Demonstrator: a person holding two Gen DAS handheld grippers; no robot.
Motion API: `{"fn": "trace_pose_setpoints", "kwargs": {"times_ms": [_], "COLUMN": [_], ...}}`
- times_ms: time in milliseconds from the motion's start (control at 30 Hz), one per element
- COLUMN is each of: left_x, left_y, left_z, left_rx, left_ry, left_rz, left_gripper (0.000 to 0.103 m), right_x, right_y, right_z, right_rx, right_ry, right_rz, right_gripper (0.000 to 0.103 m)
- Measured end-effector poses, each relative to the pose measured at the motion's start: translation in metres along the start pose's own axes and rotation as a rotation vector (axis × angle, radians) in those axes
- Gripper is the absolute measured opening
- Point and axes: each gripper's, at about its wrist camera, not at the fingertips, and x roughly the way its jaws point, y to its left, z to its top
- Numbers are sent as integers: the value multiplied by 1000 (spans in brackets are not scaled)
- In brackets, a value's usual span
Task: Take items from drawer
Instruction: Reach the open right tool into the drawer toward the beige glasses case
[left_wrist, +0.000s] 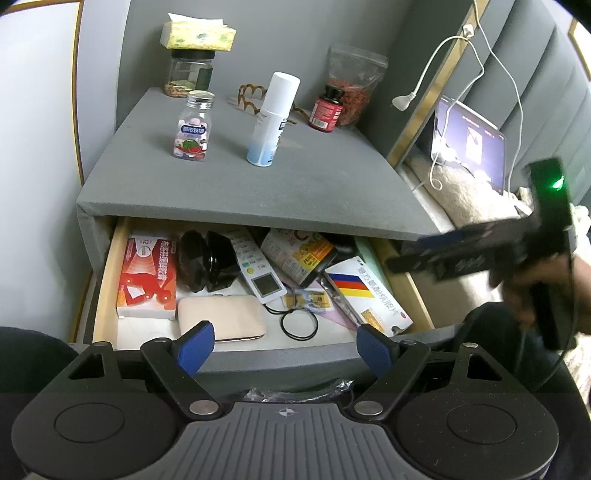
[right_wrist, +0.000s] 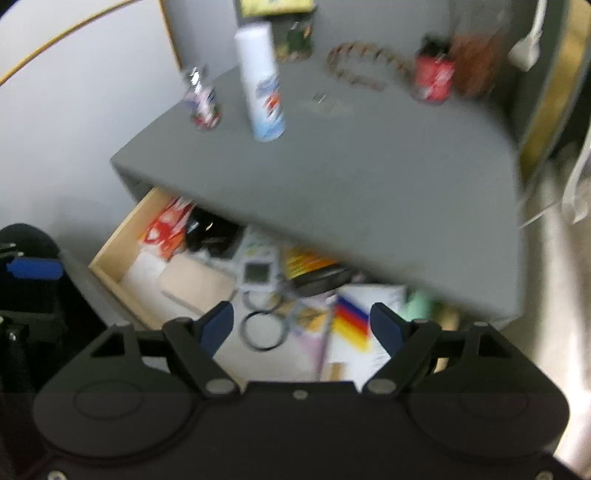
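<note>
The drawer (left_wrist: 107, 273) of the grey nightstand stands pulled open. In it lie a red box (left_wrist: 146, 280), a beige case (left_wrist: 225, 317), black sunglasses (left_wrist: 207, 262), a white remote (left_wrist: 258, 273), a black hair tie (left_wrist: 299, 325) and a white box with coloured stripes (left_wrist: 369, 295). My left gripper (left_wrist: 286, 349) is open and empty, just in front of the drawer's front edge. My right gripper (right_wrist: 303, 330) is open and empty above the drawer's right part (right_wrist: 122, 236), over the hair tie (right_wrist: 264, 334) and the striped box (right_wrist: 354, 325); it also shows in the left wrist view (left_wrist: 424, 254).
On the nightstand top (left_wrist: 221, 177) stand a candy bottle (left_wrist: 194, 127), a white spray can (left_wrist: 273, 118), a red pill bottle (left_wrist: 327, 107), glasses (left_wrist: 251, 98) and a jar (left_wrist: 190, 72). A laptop (left_wrist: 469, 140) and cables lie on the bed at right.
</note>
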Motion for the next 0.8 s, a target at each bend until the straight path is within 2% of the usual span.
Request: {"fn": "trace_pose_setpoints", "kwargs": {"times_ms": [67,167,267,400,567,800], "left_x": [-1,-2,-2,-2,-3,-3], "left_y": [2,4,4,3,3,3], "left_z": [0,-1,0,0,0,-1], "left_rx": [-9,-19,-18,-11,-10,-10], "left_ry": [-1,1,0,0,-3,0], "left_rz": [0,0,0,-7,-6,-4], "left_gripper": [80,80,80,80,80,80], "right_x": [17,36,46,56,92,131], "right_y": [3,5,14,35,58,95], "right_z": [2,6,6,11,31,41], "right_rx": [24,77,81,-37,-198,-404], "right_ry": [23,42,53,63,156,214], "right_rz": [2,-2,34,95,115,199], "right_gripper": [66,64,64,65,67,67]}}
